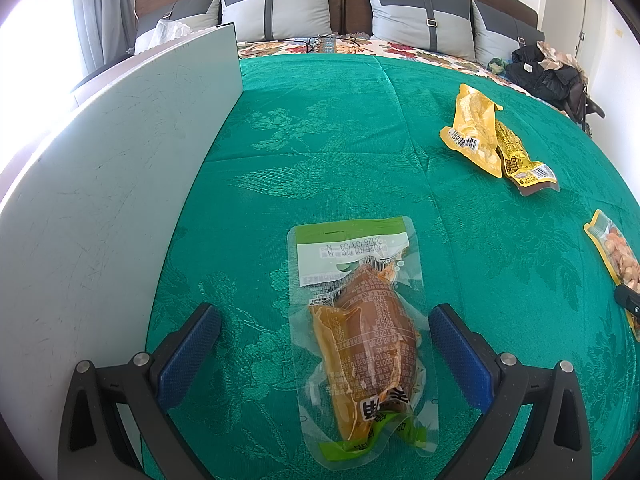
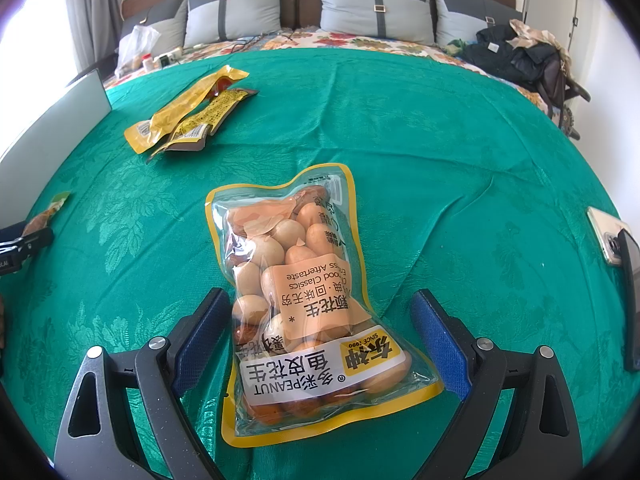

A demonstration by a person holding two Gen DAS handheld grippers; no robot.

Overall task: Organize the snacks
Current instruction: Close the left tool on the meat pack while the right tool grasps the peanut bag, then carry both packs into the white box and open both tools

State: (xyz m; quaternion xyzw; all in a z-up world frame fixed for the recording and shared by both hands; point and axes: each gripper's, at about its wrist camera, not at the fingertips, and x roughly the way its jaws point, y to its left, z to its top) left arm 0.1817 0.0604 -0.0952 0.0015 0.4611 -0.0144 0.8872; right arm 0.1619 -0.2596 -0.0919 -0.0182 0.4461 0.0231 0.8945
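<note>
A clear green-trimmed snack pack with brown meat inside lies flat on the green cloth. My left gripper stands open around its near half, blue pads apart from it on both sides. A yellow-edged peanut bag lies on the cloth, and my right gripper is open with the bag between its fingers. Two yellow snack packs lie overlapped at the far right in the left wrist view, far left in the right wrist view.
A pale grey box wall rises along the left of the cloth. A phone and a dark flat object lie at the right edge. Grey pillows, a plastic bag and dark clothing sit behind.
</note>
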